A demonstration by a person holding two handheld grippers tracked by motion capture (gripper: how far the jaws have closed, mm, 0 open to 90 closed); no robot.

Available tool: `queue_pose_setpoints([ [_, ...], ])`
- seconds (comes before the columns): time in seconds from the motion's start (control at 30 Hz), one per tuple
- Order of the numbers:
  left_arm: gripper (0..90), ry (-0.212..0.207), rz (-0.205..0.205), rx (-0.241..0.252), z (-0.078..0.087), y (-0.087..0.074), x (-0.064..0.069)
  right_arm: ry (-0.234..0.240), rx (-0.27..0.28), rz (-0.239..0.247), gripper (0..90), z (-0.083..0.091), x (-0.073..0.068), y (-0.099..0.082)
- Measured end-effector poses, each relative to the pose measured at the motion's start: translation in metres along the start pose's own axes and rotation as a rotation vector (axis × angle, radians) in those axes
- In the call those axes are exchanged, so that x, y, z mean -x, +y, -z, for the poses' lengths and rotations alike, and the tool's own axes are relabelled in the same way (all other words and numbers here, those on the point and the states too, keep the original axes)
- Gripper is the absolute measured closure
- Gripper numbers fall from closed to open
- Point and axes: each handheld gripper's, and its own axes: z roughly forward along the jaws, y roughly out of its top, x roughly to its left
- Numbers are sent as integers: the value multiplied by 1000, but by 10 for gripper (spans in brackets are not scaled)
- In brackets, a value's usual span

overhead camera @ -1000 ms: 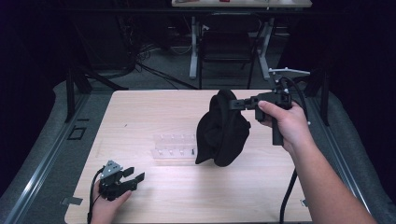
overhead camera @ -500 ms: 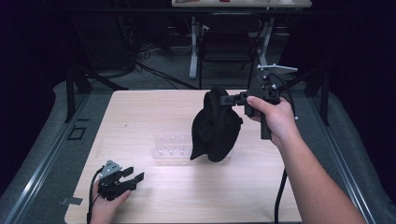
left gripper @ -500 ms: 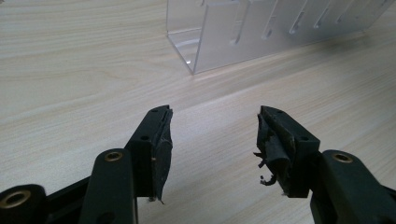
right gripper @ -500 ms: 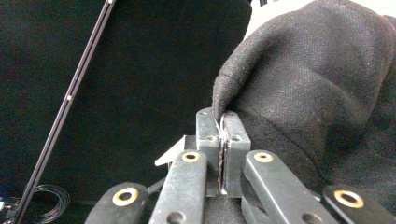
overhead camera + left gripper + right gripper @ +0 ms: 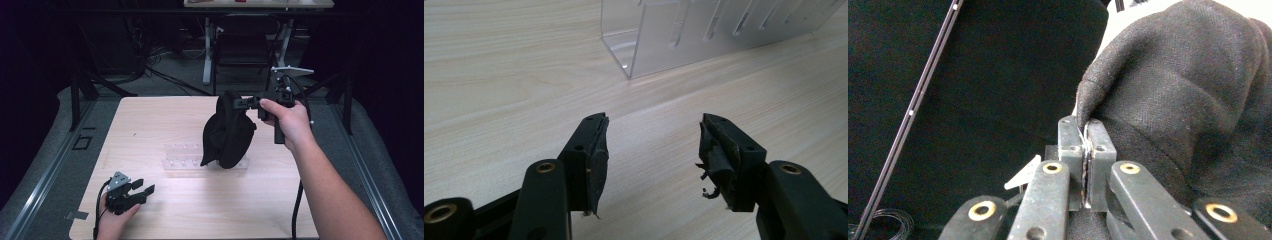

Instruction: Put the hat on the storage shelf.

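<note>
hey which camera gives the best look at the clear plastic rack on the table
The left gripper view: the clear plastic rack sits close ahead of the open left gripper, its corner and slotted walls sharp. The high view shows the whole rack faintly, partly behind the black cloth that the right gripper holds.

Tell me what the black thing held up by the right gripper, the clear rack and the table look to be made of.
Black thing: woven cloth, matte, with visible weave and soft folds; it hangs limp from the right gripper.
Clear rack: likely acrylic or similar plastic, see-through, glossy, slotted.
Table: pale wood or wood-look laminate, with fine grain lines.
</note>
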Motion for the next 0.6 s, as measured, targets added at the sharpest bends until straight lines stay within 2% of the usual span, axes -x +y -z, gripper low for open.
queue_pose_setpoints([
  [0.4, 450, 0, -6, -2, -2, 0, 1, -18, -1, -1, 886, -2, 6, 1],
  [0.6, 450, 1, -8, 2, -2, 1, 3, -5, 5, -3, 885, -6, 6, 1],
])
